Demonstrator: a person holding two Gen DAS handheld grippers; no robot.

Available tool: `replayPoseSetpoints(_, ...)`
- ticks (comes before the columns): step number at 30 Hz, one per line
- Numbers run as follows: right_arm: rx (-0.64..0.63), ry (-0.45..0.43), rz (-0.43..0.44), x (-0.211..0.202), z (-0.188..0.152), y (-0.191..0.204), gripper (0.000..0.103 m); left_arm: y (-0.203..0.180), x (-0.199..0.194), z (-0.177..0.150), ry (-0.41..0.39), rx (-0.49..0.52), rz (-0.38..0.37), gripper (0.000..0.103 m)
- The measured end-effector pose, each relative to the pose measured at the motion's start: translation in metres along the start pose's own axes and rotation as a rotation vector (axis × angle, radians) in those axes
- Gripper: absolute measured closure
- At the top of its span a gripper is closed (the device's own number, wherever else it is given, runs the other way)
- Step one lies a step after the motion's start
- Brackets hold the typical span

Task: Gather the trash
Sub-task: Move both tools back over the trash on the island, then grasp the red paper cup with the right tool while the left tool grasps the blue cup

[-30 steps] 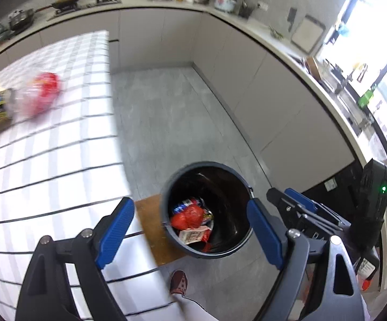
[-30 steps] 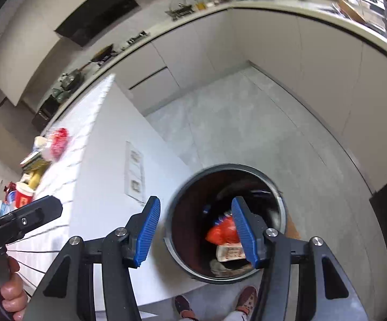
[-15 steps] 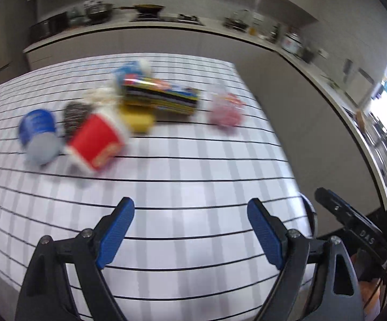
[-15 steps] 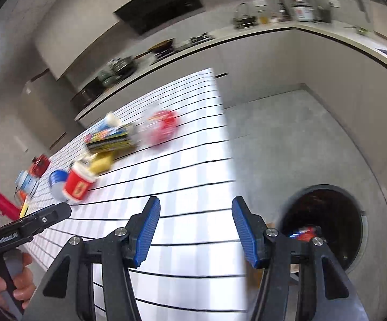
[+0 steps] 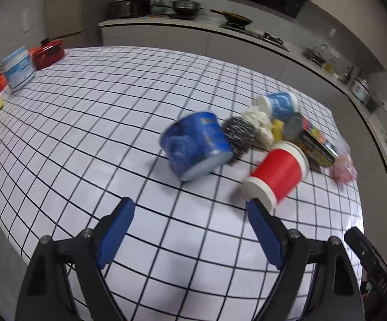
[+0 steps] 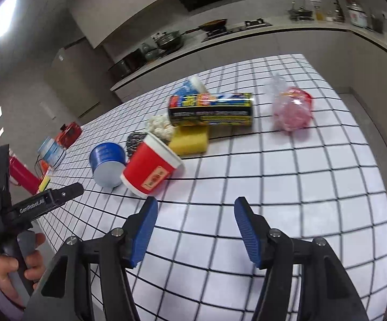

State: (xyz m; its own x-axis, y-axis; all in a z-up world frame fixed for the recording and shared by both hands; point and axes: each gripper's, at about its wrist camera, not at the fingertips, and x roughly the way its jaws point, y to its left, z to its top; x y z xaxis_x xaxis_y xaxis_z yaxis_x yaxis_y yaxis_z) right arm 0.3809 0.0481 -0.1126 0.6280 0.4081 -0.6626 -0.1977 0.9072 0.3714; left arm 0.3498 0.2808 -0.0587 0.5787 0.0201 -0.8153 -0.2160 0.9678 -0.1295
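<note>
Over the grid-patterned table (image 6: pixel 273 187), I hold both claws spread and empty, the right gripper's (image 6: pixel 194 230) jaws just widened, the left gripper (image 5: pixel 190 230) poised, I judge, for another pick; a toppled red paper cup (image 5: pixel 276 174) lies nearest amid clustered trash.

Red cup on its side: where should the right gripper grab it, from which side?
Probably across the red cup's red mid-body, coming down from above with the open right gripper. It lies tipped, rim toward the sponge, blue cup close beside, so a top approach looks clearest.
</note>
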Motion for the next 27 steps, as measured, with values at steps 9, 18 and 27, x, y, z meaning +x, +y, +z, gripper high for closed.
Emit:
replayPoseSetpoints(9,0.016,0.008,0.046,0.027,0.011,0.017,0.032,0.008,0.026,0.02,0.03,-0.065,0.03,0.015)
replayPoseSetpoints(18,0.052,-0.026,-0.017,0.039,0.017,0.042,0.032,0.024,0.054,0.048,0.075,-0.104,-0.045,0.008)
replayPoseSetpoints(27,0.085,-0.03,-0.068,0.052,0.015,0.06,0.032,0.021,0.069,0.062,0.129,-0.075,-0.128,0.006)
